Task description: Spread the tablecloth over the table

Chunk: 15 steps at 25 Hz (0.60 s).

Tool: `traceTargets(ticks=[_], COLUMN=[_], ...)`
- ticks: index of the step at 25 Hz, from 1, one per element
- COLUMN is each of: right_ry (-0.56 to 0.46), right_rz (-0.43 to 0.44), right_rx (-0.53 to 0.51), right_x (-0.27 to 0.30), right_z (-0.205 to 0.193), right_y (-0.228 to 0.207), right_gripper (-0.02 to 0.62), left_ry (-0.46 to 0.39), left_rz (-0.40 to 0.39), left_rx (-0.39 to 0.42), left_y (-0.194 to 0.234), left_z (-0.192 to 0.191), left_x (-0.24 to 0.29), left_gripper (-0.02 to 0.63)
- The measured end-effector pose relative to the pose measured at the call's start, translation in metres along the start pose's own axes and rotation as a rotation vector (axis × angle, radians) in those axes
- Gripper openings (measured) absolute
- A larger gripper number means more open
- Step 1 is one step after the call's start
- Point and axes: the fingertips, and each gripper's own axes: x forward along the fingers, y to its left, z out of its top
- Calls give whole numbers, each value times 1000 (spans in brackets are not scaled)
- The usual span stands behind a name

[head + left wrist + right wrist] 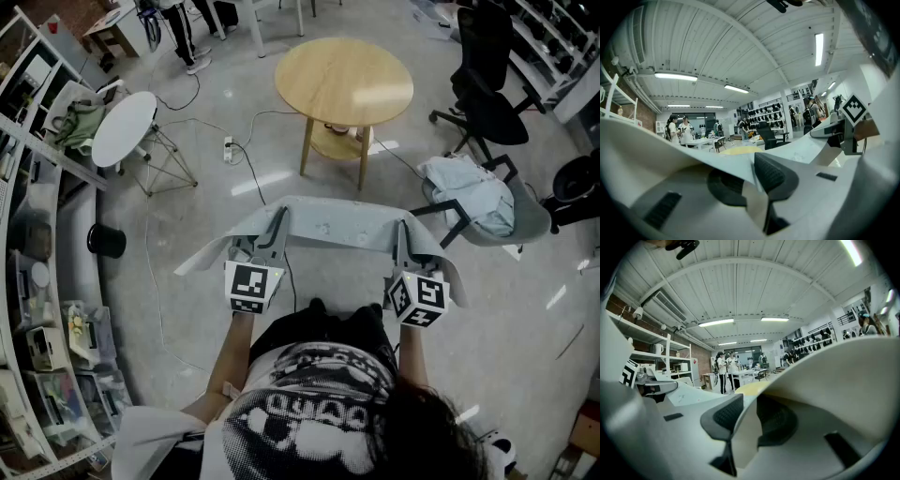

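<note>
Left gripper (276, 225) and right gripper (404, 234) were each closed on the near edge of the pale tablecloth (328, 223), one towards each end. The cloth was held stretched between them in the air. It was short of the round wooden table (344, 82) and not touching it.

The grey floor (281, 164) carries all the furniture. At 12 o'clock stands a round wooden table (344, 80) with a lower shelf (339, 142). At 10 o'clock a white round side table (125, 127) rests on thin wire legs. Between these two tables a white power strip (228, 148) lies on the floor with its cables. A black cylindrical container (107, 241) stands at 9 o'clock. A black office chair (487, 103) stands at 2 o'clock. At 3 o'clock a grey chair (532, 217) bears a crumpled light cloth (469, 192).
</note>
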Motion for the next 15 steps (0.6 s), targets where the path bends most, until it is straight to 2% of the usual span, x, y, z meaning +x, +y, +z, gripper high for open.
traceTargets(ticks=[15], right_ry=[11], right_rz=[10], right_rx=[57], right_x=[-14], right_z=[1], right_y=[3], right_gripper=[89], left_ry=[-13], left_rz=[-22], left_rx=[-39], left_y=[-2], left_z=[-2], left_x=[-9], left_gripper=[52])
